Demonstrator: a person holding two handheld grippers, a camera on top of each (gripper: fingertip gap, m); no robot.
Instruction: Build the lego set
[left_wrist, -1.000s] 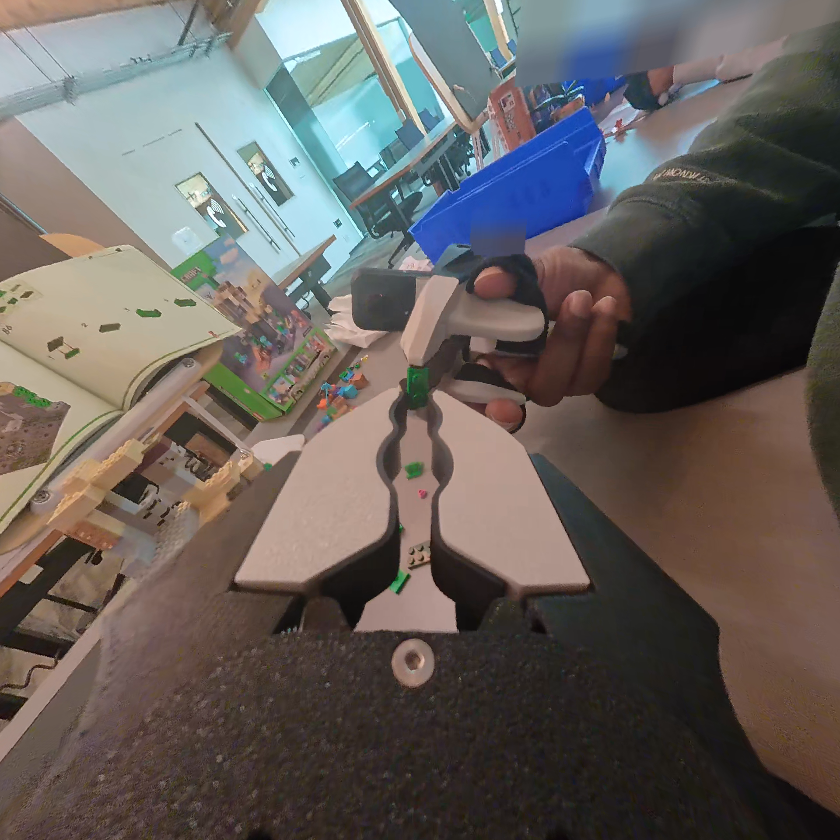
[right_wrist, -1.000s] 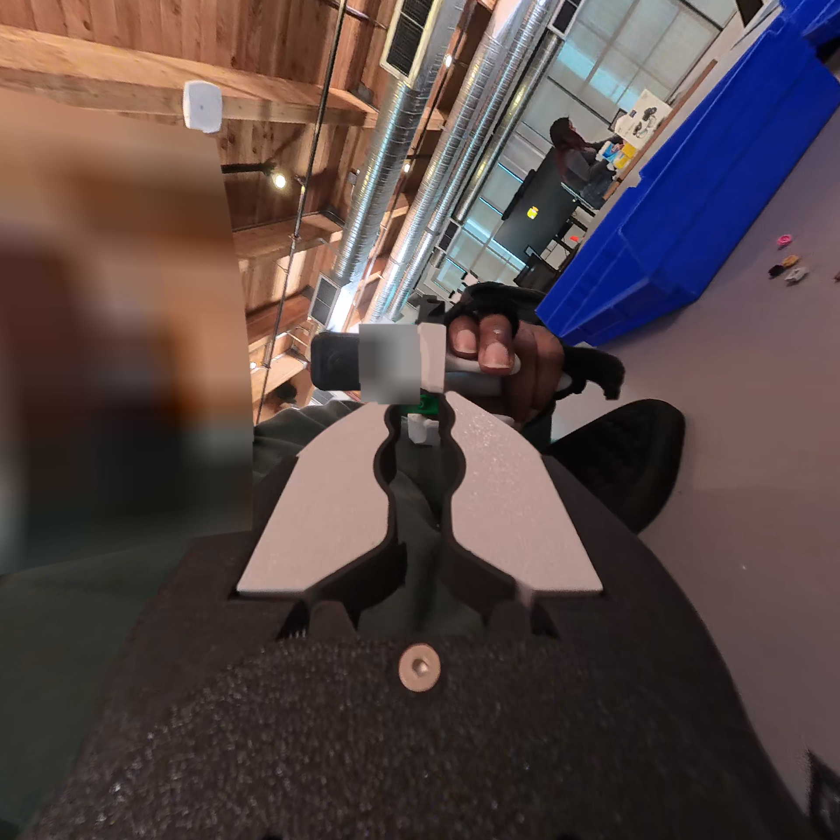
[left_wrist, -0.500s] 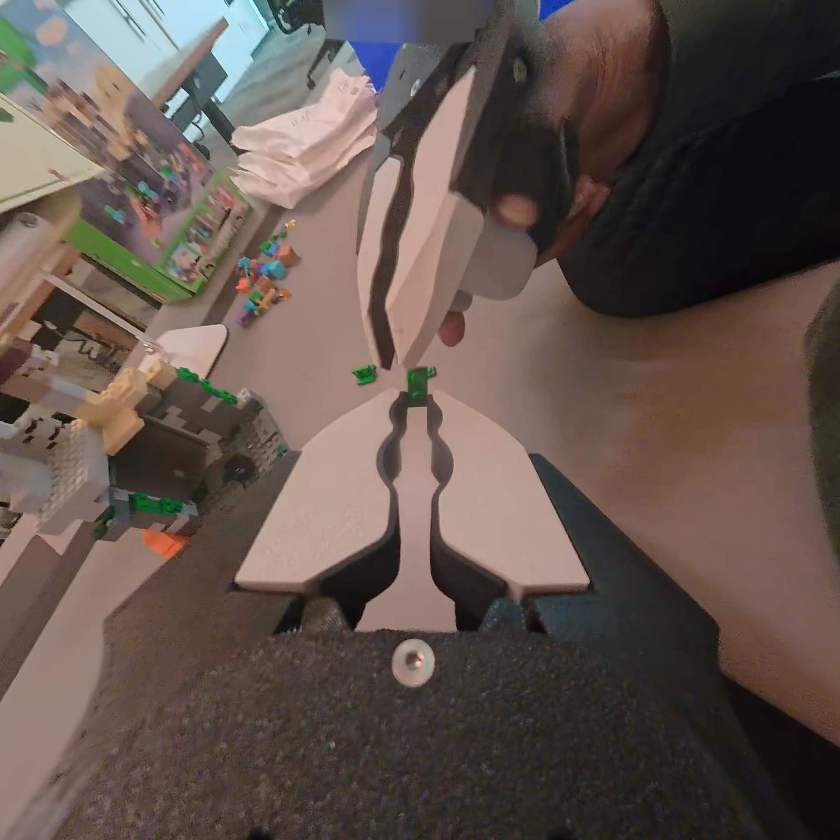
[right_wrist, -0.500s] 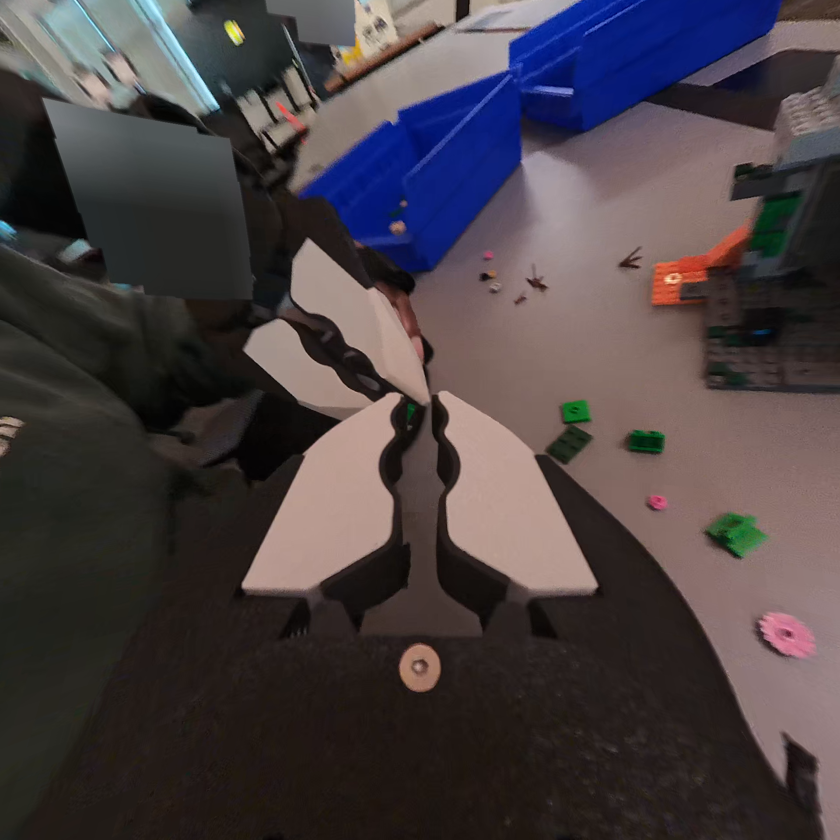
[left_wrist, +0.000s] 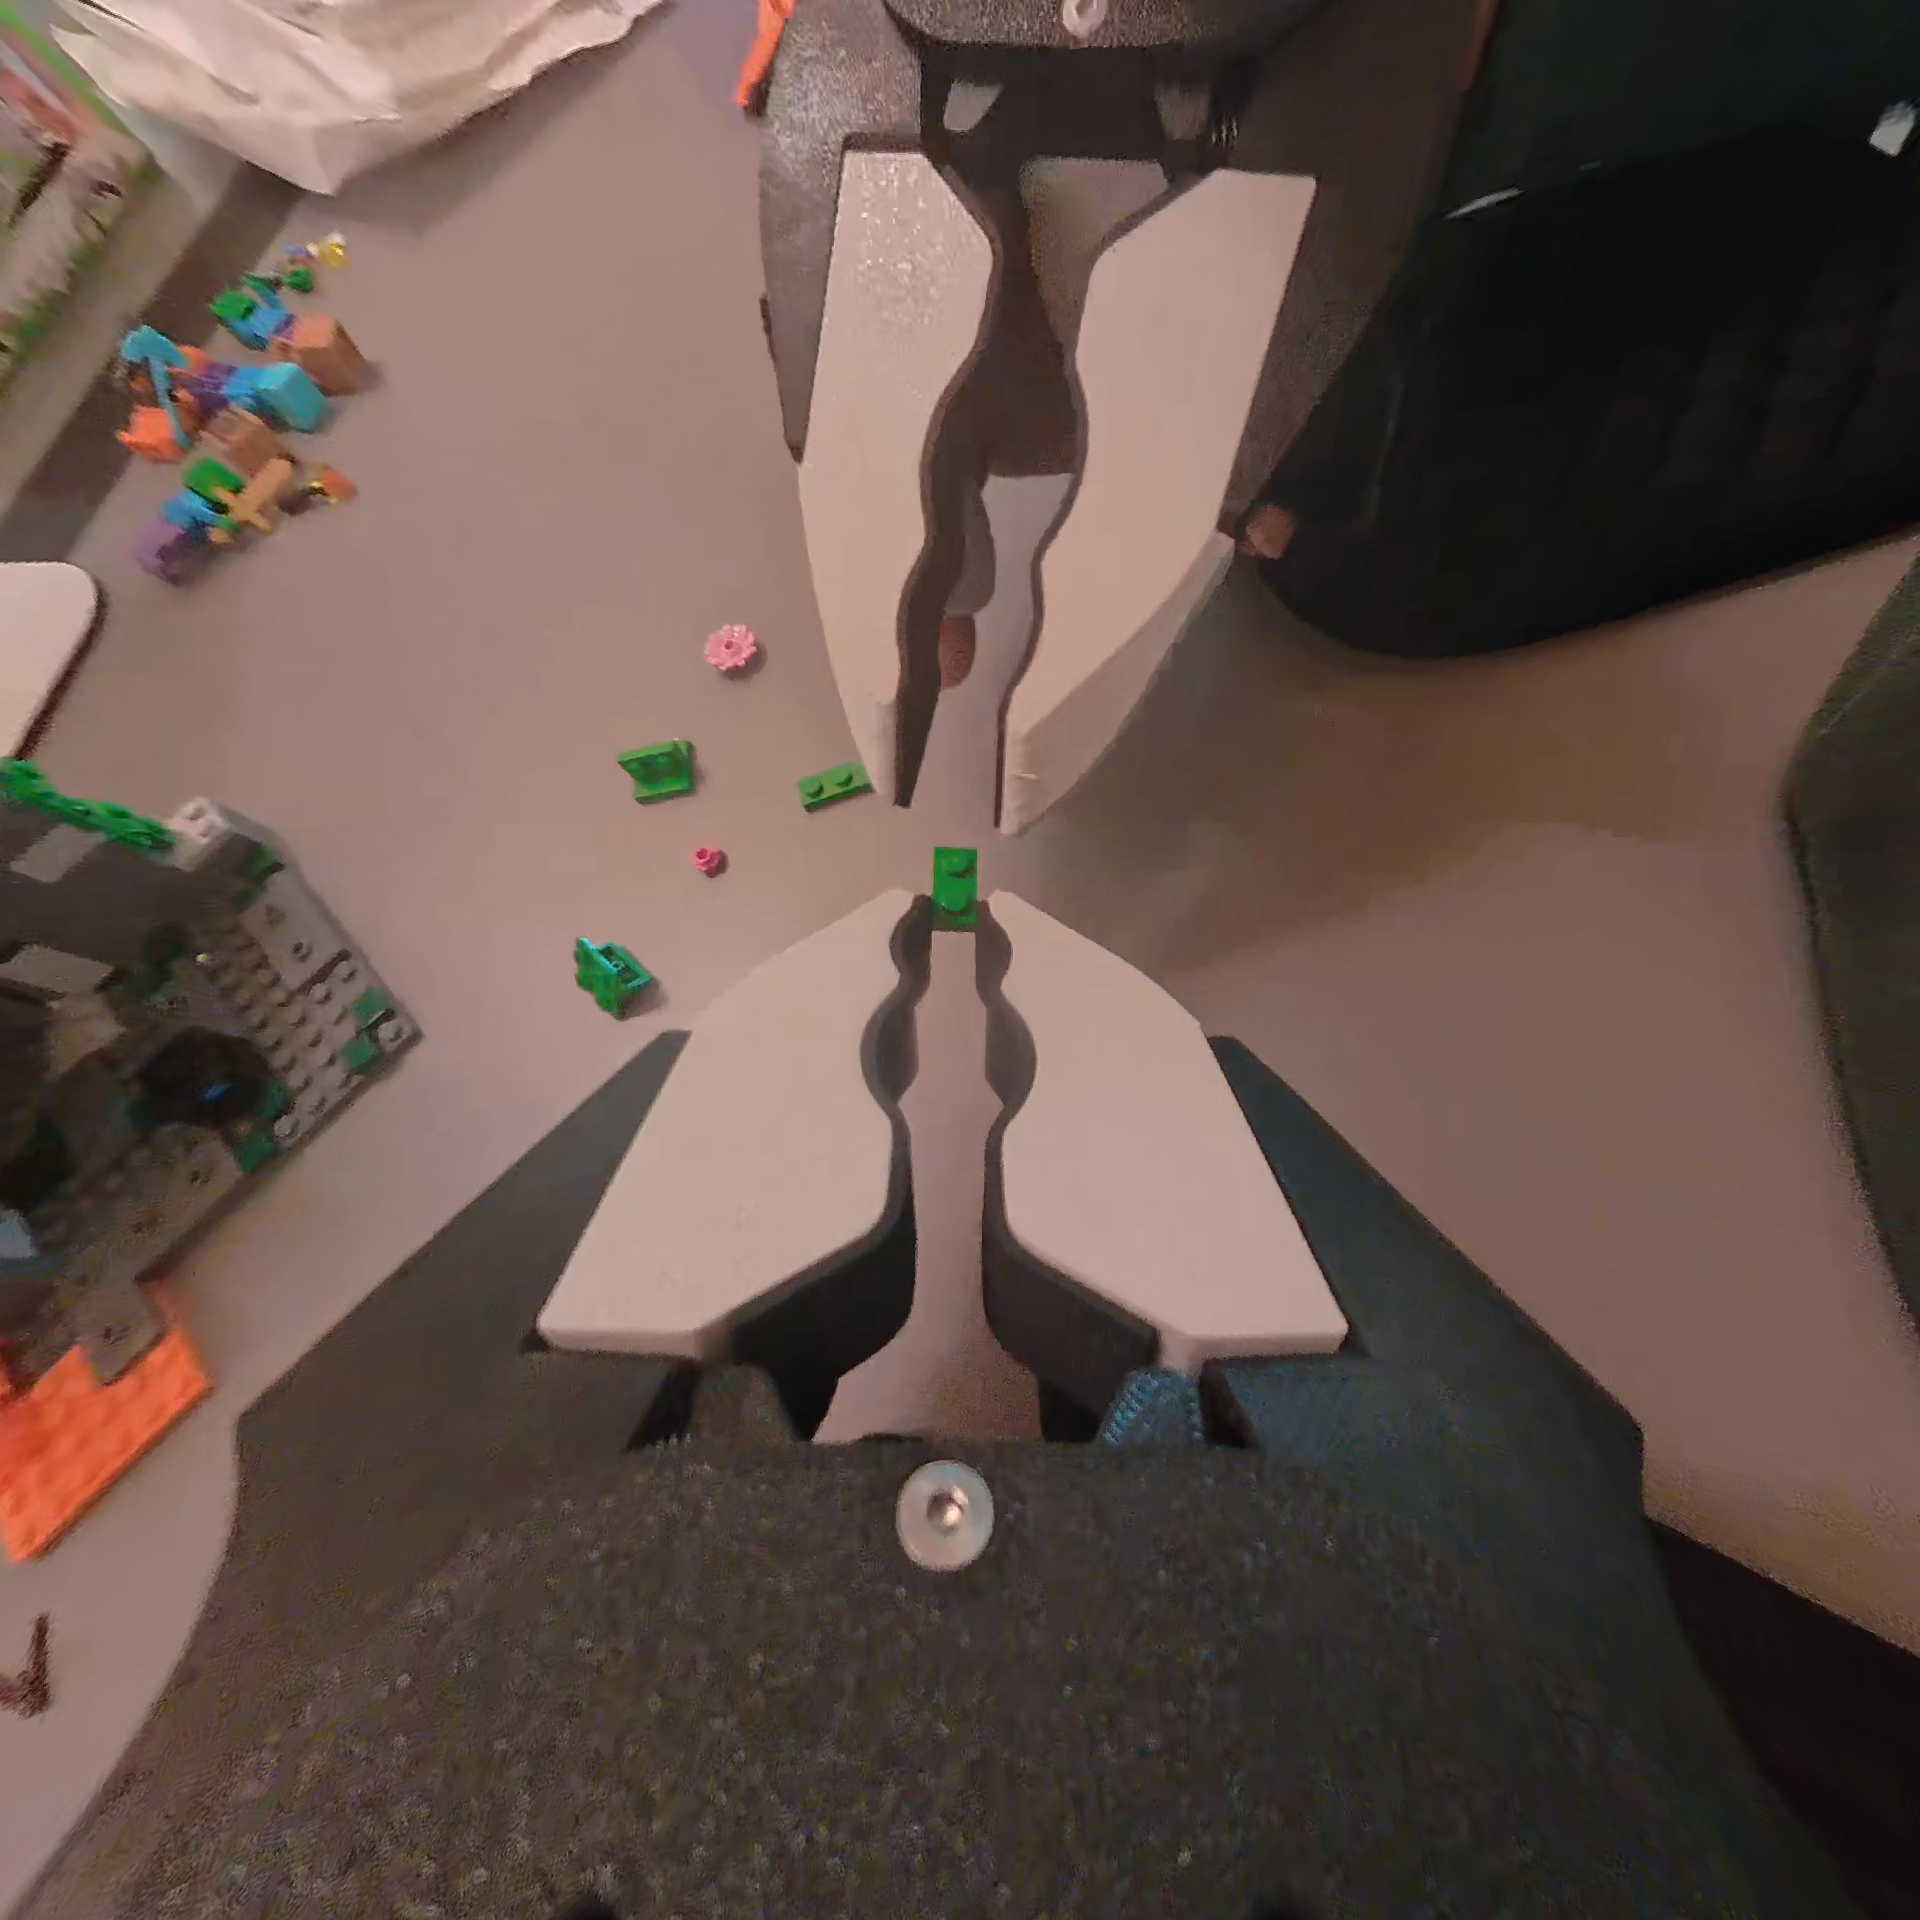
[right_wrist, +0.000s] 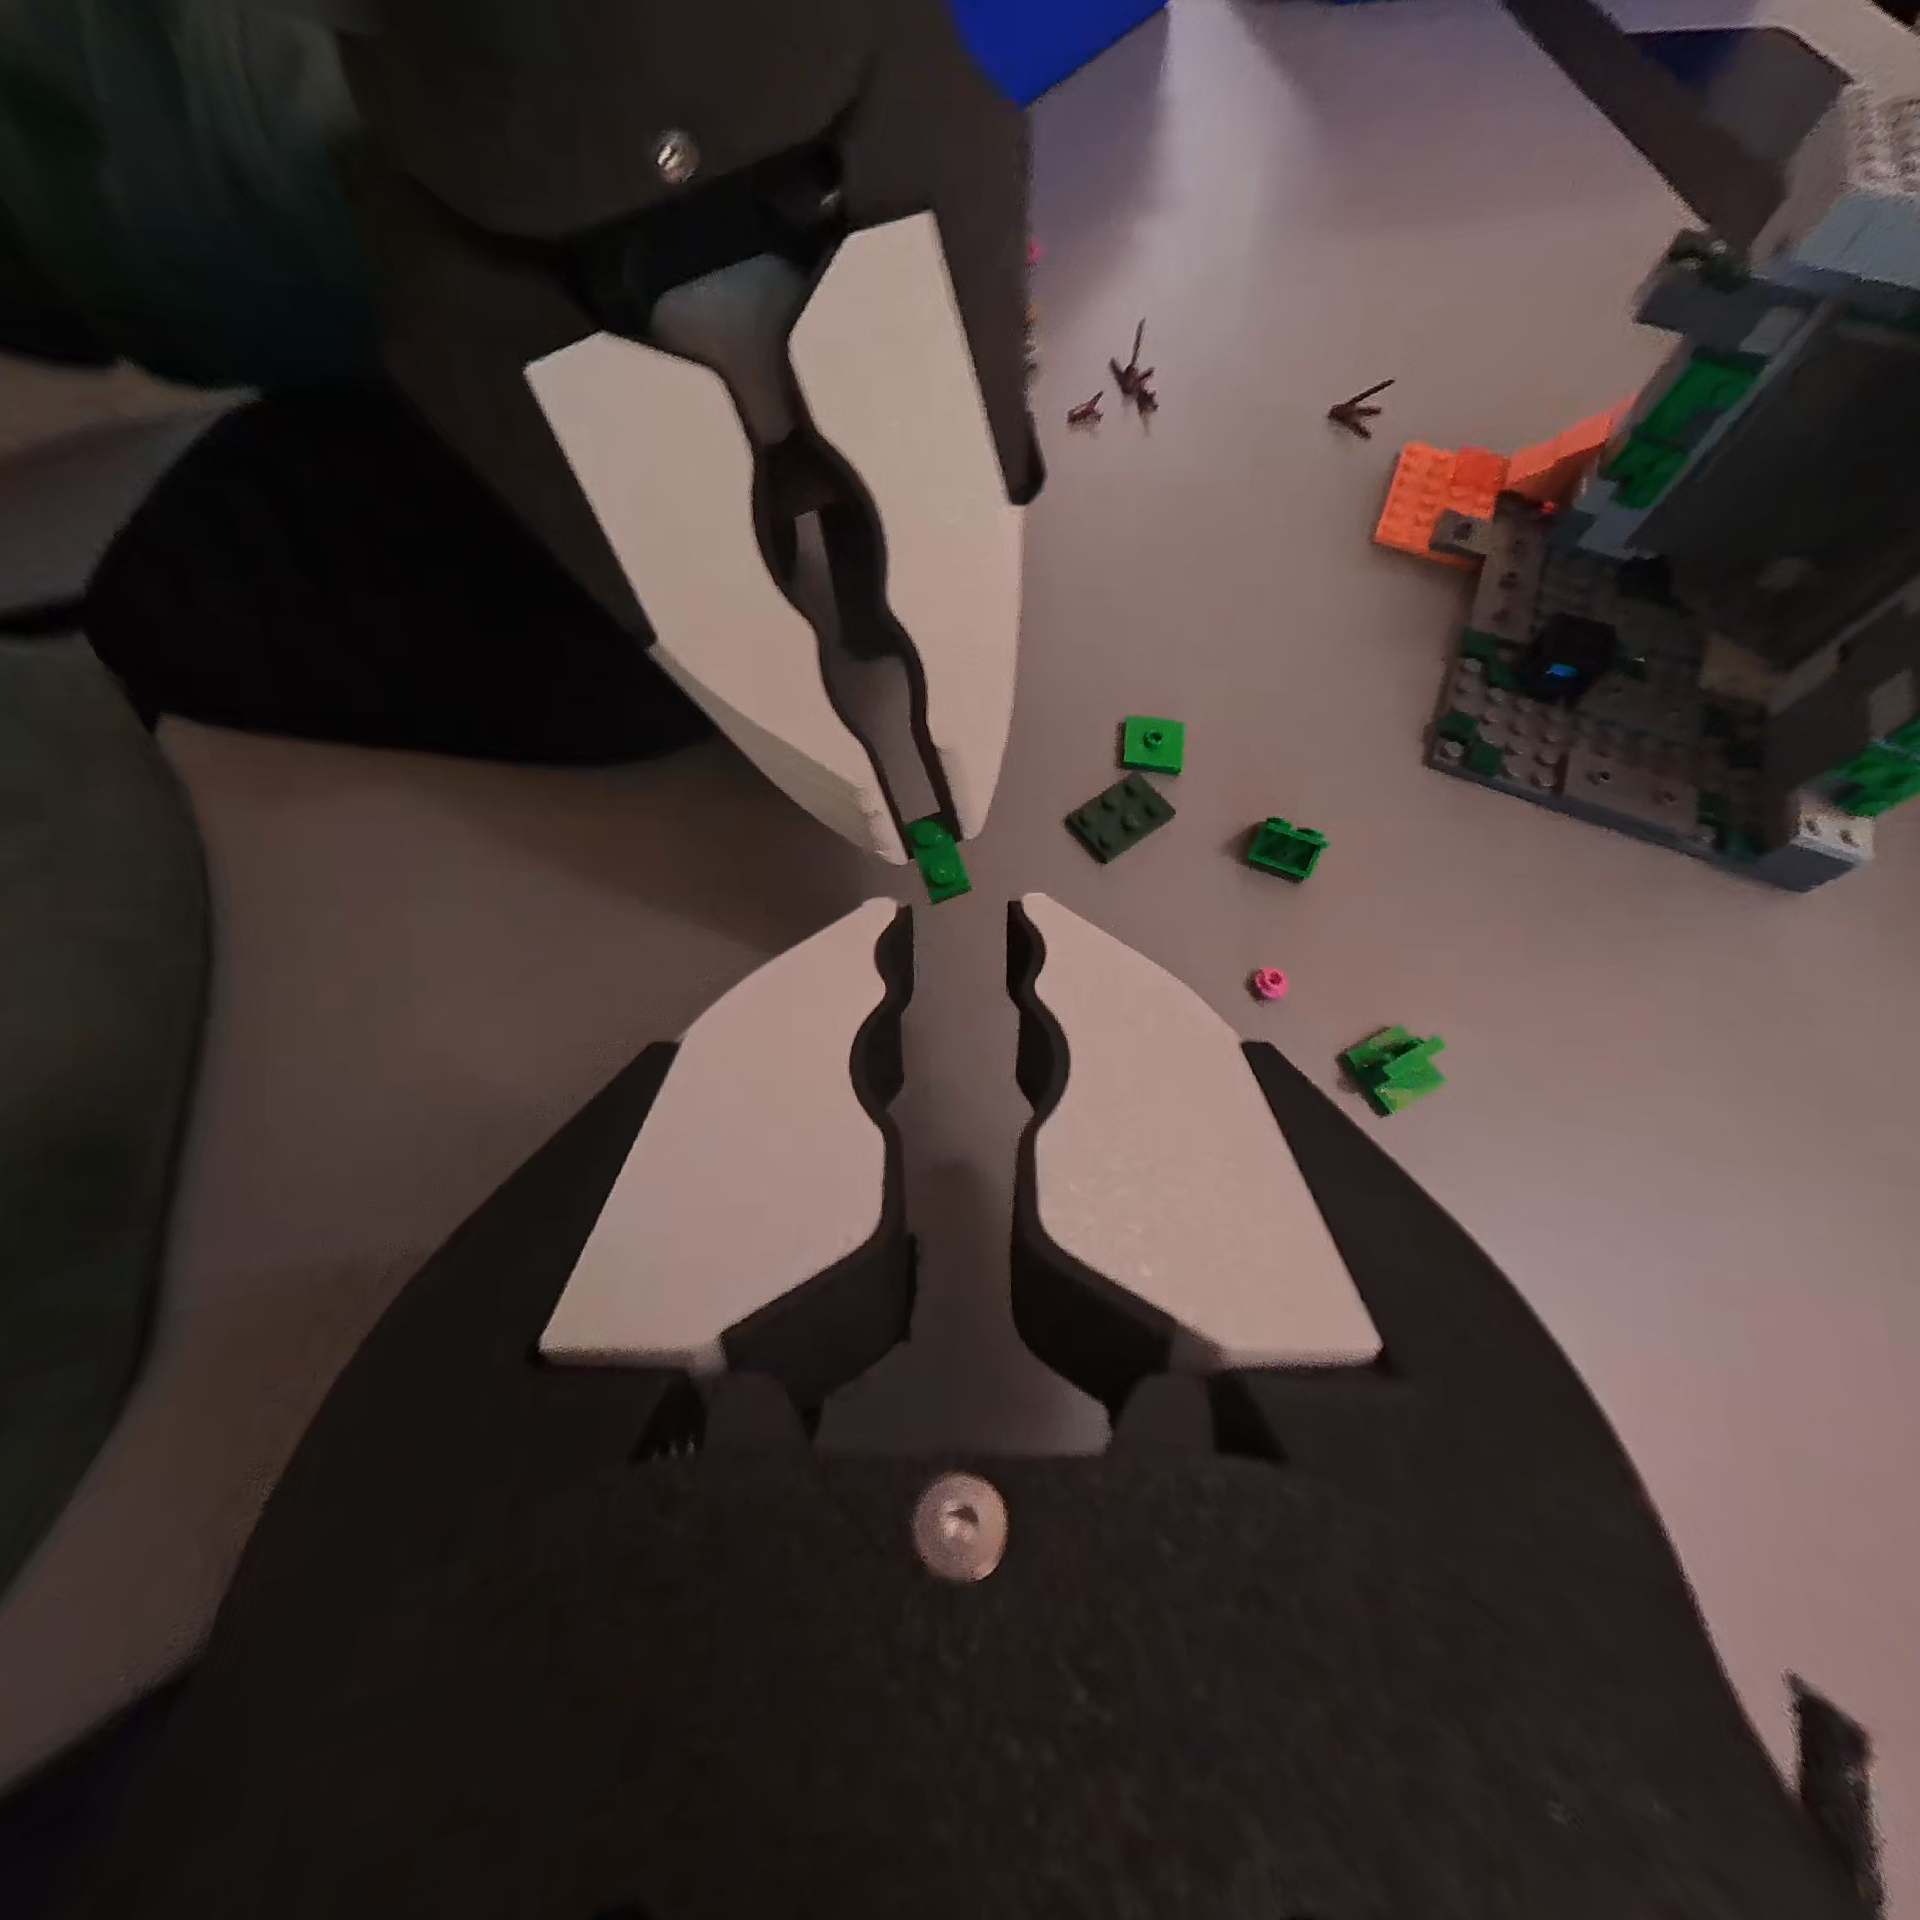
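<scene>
My left gripper (left_wrist: 951, 906) is shut on a small green two-stud plate (left_wrist: 954, 883) that sticks out past its tips. In the right wrist view the left gripper (right_wrist: 935, 844) comes in from the upper left with the same plate (right_wrist: 940, 860). My right gripper (right_wrist: 961, 906) is open and empty, tip to tip with the left one and just short of the plate. In the left wrist view it (left_wrist: 951, 812) points down from above. The grey lego build (right_wrist: 1662, 675) stands at the right, and also shows in the left wrist view (left_wrist: 208, 1039).
Loose pieces lie on the grey table: a green plate (right_wrist: 1152, 744), a dark green plate (right_wrist: 1120, 816), a green brick (right_wrist: 1286, 847), a pink stud (right_wrist: 1269, 983), a pink flower (left_wrist: 730, 649). Minifigures (left_wrist: 229, 416) and white paper (left_wrist: 343, 73) lie far left. A dark sleeve (left_wrist: 1558, 364) is at the right. The tips of both grippers are at nearly the same place.
Both grippers have tipped down toward the table. My right gripper's fingers have parted and drawn a little back from the green plate, which stays in my left gripper.
</scene>
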